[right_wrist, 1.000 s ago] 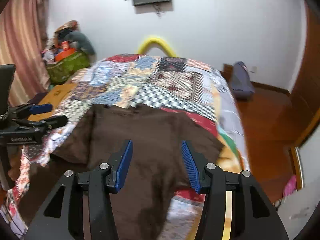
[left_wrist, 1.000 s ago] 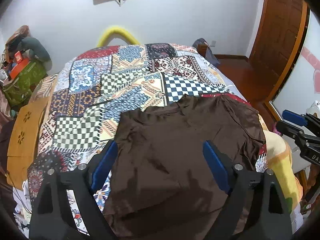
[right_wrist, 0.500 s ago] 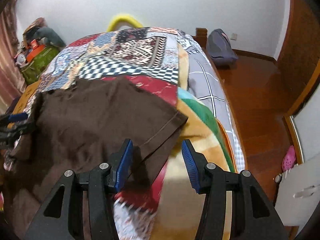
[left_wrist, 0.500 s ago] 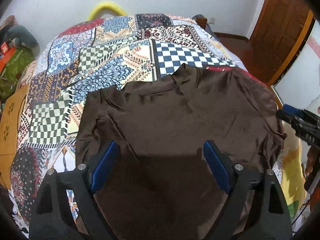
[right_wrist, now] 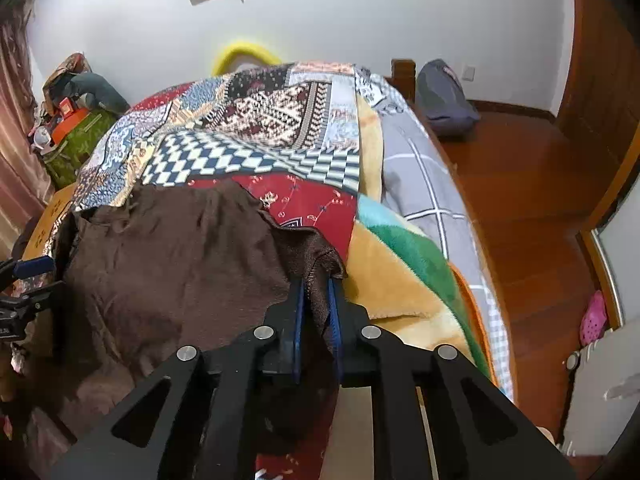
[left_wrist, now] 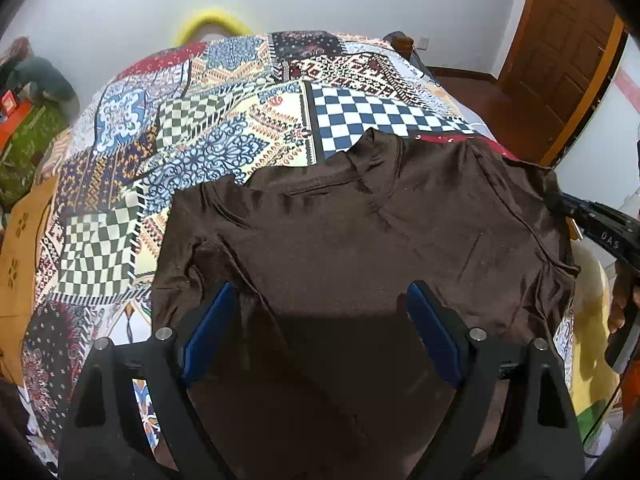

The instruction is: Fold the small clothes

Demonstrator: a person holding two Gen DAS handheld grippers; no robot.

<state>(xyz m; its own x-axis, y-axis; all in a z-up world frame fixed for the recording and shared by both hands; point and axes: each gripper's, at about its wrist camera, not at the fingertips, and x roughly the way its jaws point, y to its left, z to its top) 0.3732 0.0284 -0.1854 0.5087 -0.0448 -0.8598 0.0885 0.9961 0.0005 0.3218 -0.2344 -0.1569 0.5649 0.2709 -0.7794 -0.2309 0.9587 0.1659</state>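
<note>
A dark brown T-shirt [left_wrist: 360, 240] lies spread on the patchwork bedspread [left_wrist: 200, 128], collar toward the headboard. My left gripper [left_wrist: 320, 304] is open, its blue pads [left_wrist: 208, 328] hovering over the shirt's lower middle, holding nothing. My right gripper [right_wrist: 316, 292] is shut on the edge of the shirt's right sleeve [right_wrist: 316, 256], which is bunched and lifted between the blue pads. The right gripper also shows at the right edge of the left wrist view [left_wrist: 600, 228]. The rest of the shirt [right_wrist: 168, 264] lies flat to its left.
A yellow-and-green fleece blanket [right_wrist: 404, 272] hangs over the bed's right side. A wooden floor [right_wrist: 528, 208] lies to the right, with a grey bag [right_wrist: 444, 100] by the wall. Clutter and a green bag [right_wrist: 72, 136] stand left of the bed.
My right gripper has closed on the shirt's right sleeve edge, which was between open pads half a second ago. The left gripper stays open over the shirt, hardly moved.
</note>
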